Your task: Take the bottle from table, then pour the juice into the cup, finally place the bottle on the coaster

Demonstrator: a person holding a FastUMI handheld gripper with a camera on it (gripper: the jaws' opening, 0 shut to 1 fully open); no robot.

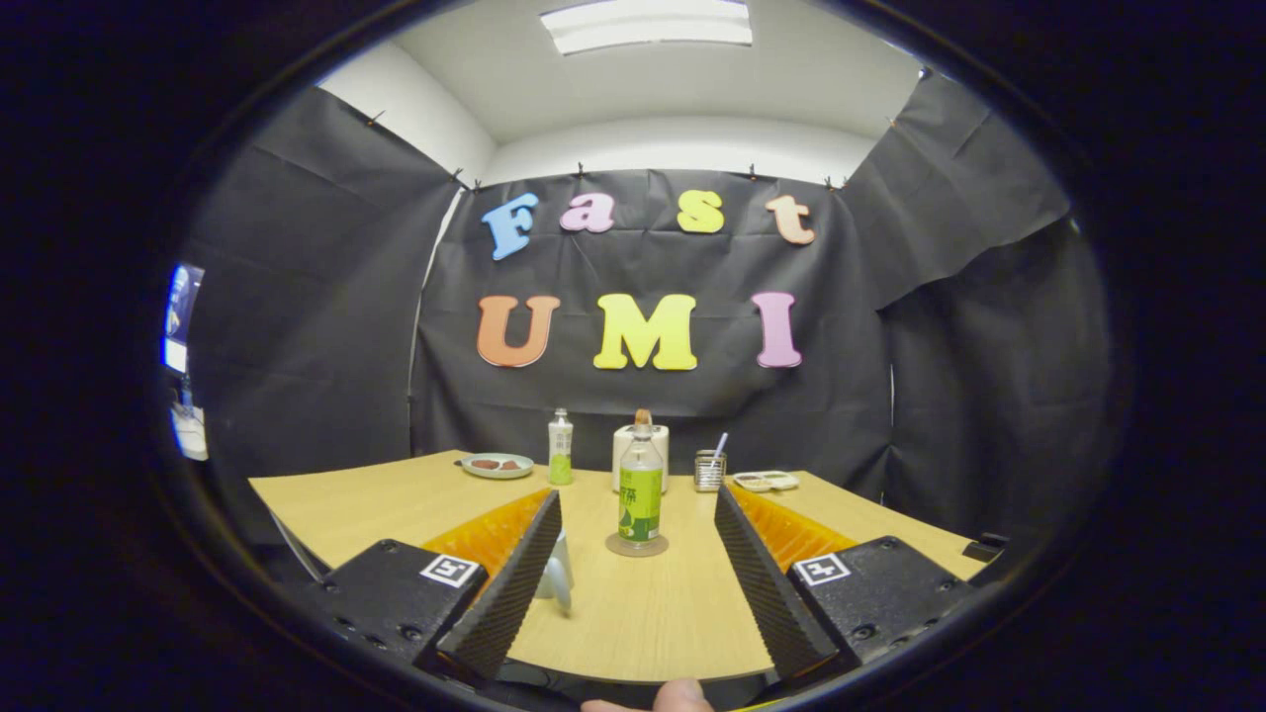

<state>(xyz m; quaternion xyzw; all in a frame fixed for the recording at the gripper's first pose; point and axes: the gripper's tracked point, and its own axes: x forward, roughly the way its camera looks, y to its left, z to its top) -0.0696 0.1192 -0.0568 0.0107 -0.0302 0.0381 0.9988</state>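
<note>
A clear bottle [641, 489] with a green label and a white cap stands upright on a round coaster [636, 545] on the wooden table [633, 613]. It is a little ahead of my gripper [638, 509], in line with the gap between the two fingers. The gripper is open wide and holds nothing. A pale cup [556, 576] sits just behind the left finger, which hides most of it.
Along the table's far edge stand a second green-labelled bottle [560, 448], a plate with food [497, 465], a white appliance [641, 457], a small jar with a spoon [709, 471] and a shallow tray [766, 481]. A fingertip [682, 696] shows under the gripper.
</note>
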